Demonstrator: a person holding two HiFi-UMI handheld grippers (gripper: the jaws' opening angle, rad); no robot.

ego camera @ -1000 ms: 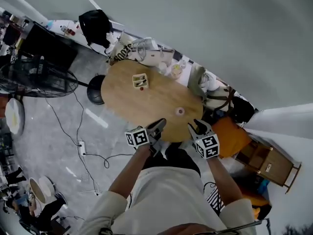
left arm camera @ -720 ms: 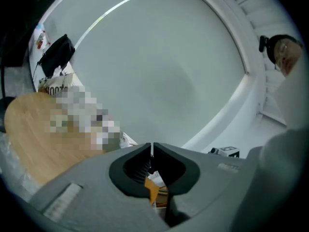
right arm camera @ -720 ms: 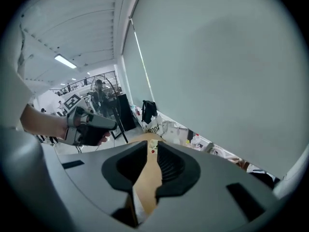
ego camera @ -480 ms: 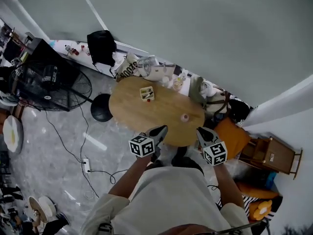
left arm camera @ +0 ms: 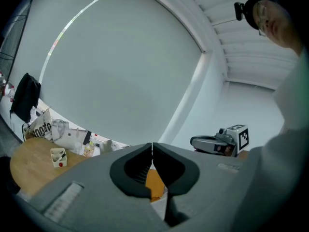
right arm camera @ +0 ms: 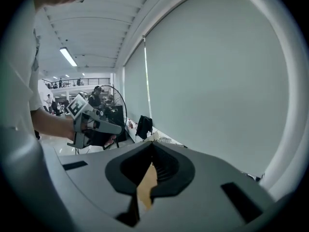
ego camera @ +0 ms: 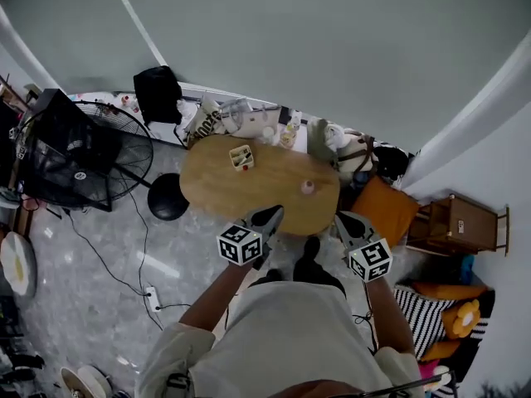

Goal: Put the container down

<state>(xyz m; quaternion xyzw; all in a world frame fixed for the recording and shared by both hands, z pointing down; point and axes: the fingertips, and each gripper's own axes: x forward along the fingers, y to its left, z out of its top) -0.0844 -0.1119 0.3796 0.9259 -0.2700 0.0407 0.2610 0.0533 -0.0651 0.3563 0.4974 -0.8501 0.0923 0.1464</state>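
A small cream container [ego camera: 241,157] with compartments stands on the far left part of the oval wooden table [ego camera: 265,191]; it also shows in the left gripper view as the same container [left arm camera: 58,156]. A small pink object [ego camera: 308,186] sits near the table's right end. My left gripper [ego camera: 270,215] hangs over the table's near edge, shut and empty, its jaws [left arm camera: 152,149] touching. My right gripper [ego camera: 346,220] is beside the table's near right edge, also shut with nothing held, and its jaws [right arm camera: 152,151] meet. Each gripper sees the other: right gripper [left arm camera: 219,143], left gripper [right arm camera: 91,124].
A large black fan [ego camera: 75,160] stands at the left, with a black stool [ego camera: 168,197] by the table. Bags and clutter [ego camera: 249,118] line the wall behind it. An orange seat [ego camera: 386,210] and a wooden cabinet [ego camera: 460,222] are at the right. A cable [ego camera: 137,255] runs across the floor.
The right gripper's jaws have come together. The head view has swung, so the table sits higher and farther away, and both grippers stay near its front edge.
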